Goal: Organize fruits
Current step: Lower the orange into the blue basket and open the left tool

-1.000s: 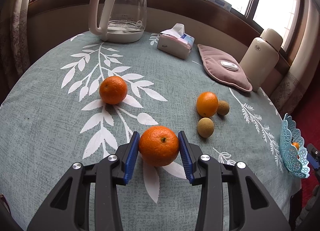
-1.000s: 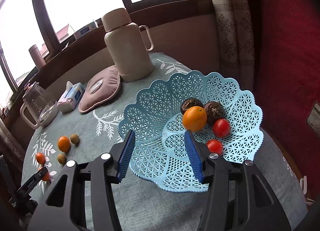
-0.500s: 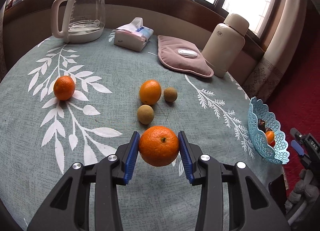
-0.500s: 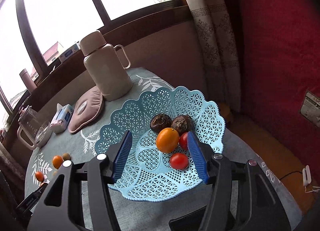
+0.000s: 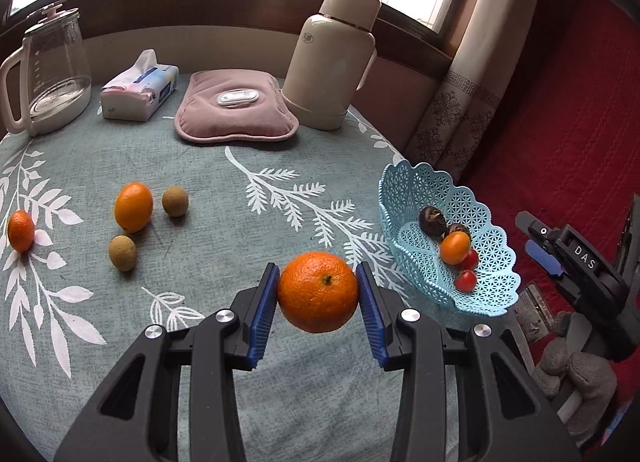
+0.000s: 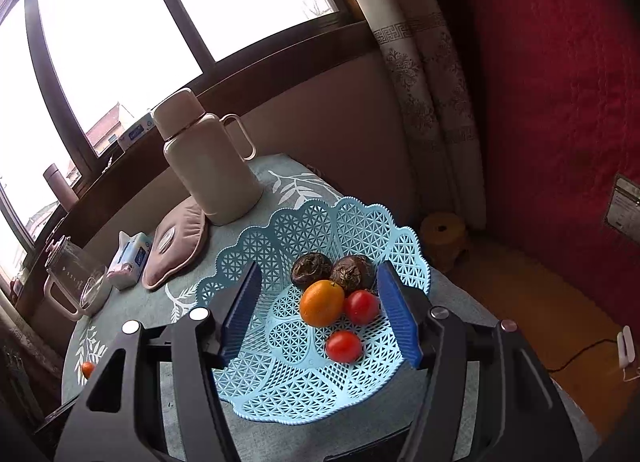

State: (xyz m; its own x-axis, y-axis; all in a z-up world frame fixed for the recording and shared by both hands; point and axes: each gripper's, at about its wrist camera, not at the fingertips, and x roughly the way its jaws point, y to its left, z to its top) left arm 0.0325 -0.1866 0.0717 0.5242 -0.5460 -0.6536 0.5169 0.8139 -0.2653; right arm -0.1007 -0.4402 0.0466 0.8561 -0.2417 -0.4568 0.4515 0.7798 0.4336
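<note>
Item in hand: large orange (image 5: 318, 292), clamped between the left tongs (image 5: 317, 304) and held clear above the table (image 5: 224, 182), short of the blue basket (image 5: 404, 190). Right tongs (image 6: 318, 316) spread wide and empty over that basket. Step judged: transport; next calls for carrying the orange rightward over the rim and releasing it low among the fruit there.

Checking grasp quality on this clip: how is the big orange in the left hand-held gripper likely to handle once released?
The big orange is round, so it probably rolls when set down. The left hand-held gripper pinches it at its widest, likely a firm hold. The blue basket dips inward, so it should settle against the fruit there.
</note>
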